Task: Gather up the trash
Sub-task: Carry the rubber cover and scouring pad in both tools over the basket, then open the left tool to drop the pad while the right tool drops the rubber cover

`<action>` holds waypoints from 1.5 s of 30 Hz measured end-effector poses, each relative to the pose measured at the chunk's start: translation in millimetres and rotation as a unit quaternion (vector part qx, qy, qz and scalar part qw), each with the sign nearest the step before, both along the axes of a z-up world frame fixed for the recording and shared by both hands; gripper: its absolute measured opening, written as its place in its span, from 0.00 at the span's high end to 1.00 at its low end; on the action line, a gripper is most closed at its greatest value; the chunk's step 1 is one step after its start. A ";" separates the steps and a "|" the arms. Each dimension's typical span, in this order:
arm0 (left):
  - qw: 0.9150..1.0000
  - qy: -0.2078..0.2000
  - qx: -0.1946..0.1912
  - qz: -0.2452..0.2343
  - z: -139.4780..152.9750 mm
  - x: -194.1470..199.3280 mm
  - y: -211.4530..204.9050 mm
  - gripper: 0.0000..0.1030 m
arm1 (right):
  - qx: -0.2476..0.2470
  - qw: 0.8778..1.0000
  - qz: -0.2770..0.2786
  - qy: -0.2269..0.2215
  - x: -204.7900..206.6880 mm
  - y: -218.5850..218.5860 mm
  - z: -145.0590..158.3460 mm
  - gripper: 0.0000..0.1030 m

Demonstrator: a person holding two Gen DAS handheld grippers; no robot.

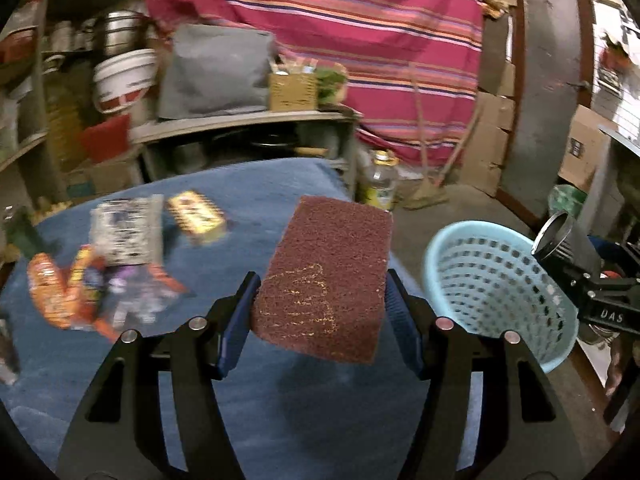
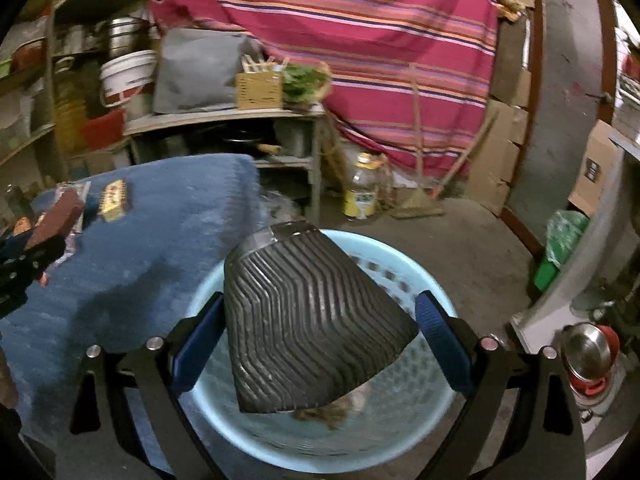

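Partway done, by the look of it. Ribbed black cup [image 2: 308,320] clamped in right gripper [image 2: 320,332] directly over the blue basket [image 2: 400,452], long axis tilted, narrow end pointing away. Brown scouring pad [image 1: 326,276] pinched in left gripper [image 1: 320,312] above the table [image 1: 260,184], long axis running away. Still left: wrappers [image 1: 100,272], yellow packet [image 1: 196,214].

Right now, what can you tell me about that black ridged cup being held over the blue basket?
The black cup looks like ribbed paper or plastic, with zigzag ridges running down its tapered wall. It lies tilted, one end pointing away. The right gripper has its blue pads against both sides. It hangs above the light blue perforated basket, apparently not touching it, with brownish scraps below.
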State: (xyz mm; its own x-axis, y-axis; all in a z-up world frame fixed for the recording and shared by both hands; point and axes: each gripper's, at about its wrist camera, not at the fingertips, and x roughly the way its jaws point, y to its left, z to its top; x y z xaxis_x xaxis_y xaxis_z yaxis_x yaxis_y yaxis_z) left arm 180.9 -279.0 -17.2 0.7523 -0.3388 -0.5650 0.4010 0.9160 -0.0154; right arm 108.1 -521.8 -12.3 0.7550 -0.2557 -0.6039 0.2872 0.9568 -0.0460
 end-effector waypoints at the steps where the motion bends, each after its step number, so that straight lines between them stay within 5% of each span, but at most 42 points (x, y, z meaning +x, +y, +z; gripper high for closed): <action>1: 1.000 0.001 0.000 -0.007 -2.9 -0.1 -13.1 0.41 | 0.000 1.000 -0.005 0.001 -1.1 -5.8 -0.8 0.11; 11: 0.999 0.007 0.009 -0.053 -23.4 1.8 -100.0 0.41 | 0.012 0.999 -0.034 0.002 -0.2 -49.7 -9.9 0.11; 24: 0.996 0.000 0.011 -0.085 -22.9 4.6 -135.5 0.39 | 0.019 0.998 -0.051 0.011 1.3 -70.9 -22.1 0.11; 27: 0.996 -0.013 0.017 -0.092 -18.9 -0.7 -138.0 0.32 | 0.019 0.998 -0.056 0.010 0.0 -73.4 -19.3 0.11; 36: 0.998 -0.035 0.003 -0.053 1.8 -1.8 -92.8 0.12 | 0.020 0.999 -0.043 0.014 4.6 -63.1 -21.1 0.11; 45: 0.998 -0.056 0.019 0.014 14.8 7.1 -20.4 0.07 | 0.030 0.999 -0.028 0.023 31.1 -30.2 -29.6 0.09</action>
